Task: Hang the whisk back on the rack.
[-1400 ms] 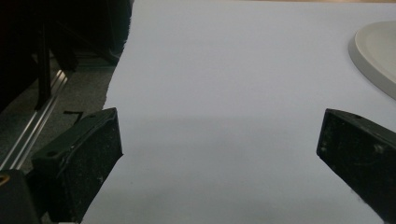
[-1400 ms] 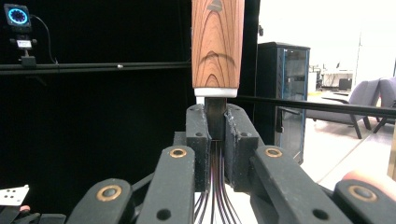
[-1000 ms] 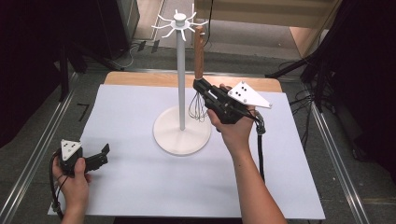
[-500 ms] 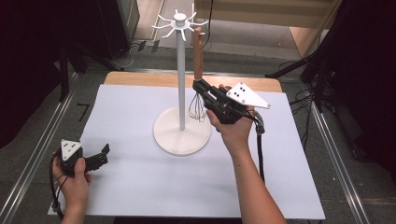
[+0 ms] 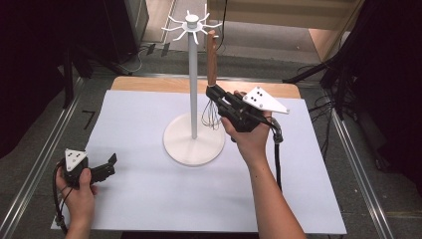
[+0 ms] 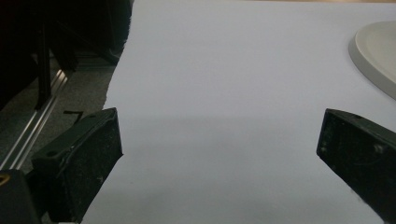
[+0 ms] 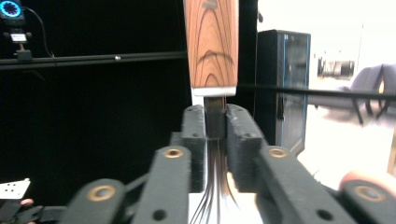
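A whisk with a wooden handle [image 5: 212, 57] [image 7: 211, 42] hangs upright beside the white hook stand [image 5: 193, 89], its wire head [image 5: 211, 115] near the stand's round base. My right gripper [image 5: 214, 93] [image 7: 215, 122] is shut on the whisk's neck just below the handle. My left gripper [image 5: 107, 167] [image 6: 219, 149] rests at the near left of the white table sheet [image 5: 139, 124], jaws wide apart with nothing between them.
The stand's round base [image 5: 194, 144] [image 6: 376, 51] sits mid-table. Metal rails [image 5: 45, 154] run along both table sides. A wooden strip [image 5: 149, 84] borders the far edge. A black cable [image 5: 276, 154] trails from the right gripper.
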`<action>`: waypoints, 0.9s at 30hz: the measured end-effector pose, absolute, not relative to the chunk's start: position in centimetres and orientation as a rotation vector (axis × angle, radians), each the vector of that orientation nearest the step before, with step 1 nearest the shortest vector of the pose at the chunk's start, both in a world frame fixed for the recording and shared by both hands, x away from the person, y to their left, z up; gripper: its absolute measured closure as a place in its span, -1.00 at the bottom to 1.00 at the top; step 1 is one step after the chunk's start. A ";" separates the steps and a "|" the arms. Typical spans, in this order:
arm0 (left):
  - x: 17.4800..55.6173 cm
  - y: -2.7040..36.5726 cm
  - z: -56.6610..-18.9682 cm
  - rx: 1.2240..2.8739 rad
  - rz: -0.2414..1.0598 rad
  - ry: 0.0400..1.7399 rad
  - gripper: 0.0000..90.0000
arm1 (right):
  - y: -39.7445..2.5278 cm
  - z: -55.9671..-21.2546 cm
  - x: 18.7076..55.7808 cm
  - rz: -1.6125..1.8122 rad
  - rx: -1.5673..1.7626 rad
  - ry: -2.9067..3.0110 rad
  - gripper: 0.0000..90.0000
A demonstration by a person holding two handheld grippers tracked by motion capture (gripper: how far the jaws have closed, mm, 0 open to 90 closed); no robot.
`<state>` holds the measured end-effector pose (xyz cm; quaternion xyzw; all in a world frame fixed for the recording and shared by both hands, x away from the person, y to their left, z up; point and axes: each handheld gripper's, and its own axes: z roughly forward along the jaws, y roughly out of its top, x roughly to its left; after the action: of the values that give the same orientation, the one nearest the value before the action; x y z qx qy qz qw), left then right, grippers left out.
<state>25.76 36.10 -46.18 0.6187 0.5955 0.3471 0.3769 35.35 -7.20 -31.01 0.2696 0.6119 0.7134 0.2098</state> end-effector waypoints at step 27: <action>25.8 36.1 -46.2 1.585 0.892 1.521 -0.98 | -11.7 -34.1 34.3 1.662 1.033 1.698 -0.54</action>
<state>25.77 36.07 -46.19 0.6195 0.5946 0.3486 0.3758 34.33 -11.74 -34.13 0.3838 0.6306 0.6173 0.2718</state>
